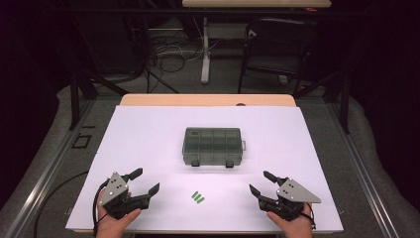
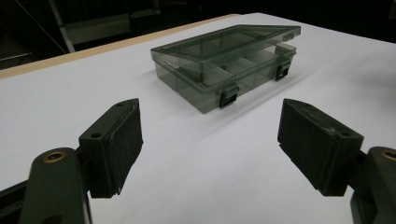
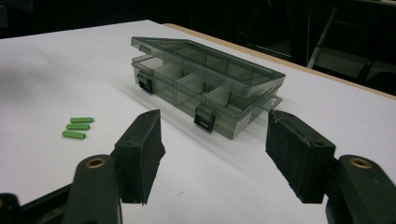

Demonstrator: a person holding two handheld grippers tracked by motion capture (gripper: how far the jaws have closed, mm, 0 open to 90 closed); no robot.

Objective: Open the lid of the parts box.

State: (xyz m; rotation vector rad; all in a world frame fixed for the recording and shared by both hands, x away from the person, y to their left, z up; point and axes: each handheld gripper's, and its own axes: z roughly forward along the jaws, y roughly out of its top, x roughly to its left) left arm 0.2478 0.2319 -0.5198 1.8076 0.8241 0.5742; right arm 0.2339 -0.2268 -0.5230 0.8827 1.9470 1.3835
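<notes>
Fingers of both grippers, left and right, spread wide and empty near the box, lid ajar; three green pieces lie before it on the tabletop.

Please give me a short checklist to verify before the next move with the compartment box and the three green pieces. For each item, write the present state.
1. Left gripper open and empty: ok, jaws wide apart, nothing between them.
2. Right gripper open and empty: ok, same.
3. Compartment box accessible: ok, it sits on the white table sheet, apart from both grippers.
4. Lid unlatched: ok, probably; in the gripper views the lid rests slightly raised and both front latches hang down.
5. Green pieces reachable: ok, three lie side by side between the grippers, near the front edge.
6. Compartments empty: cannot tell, the tinted lid hides part of the inside.
</notes>
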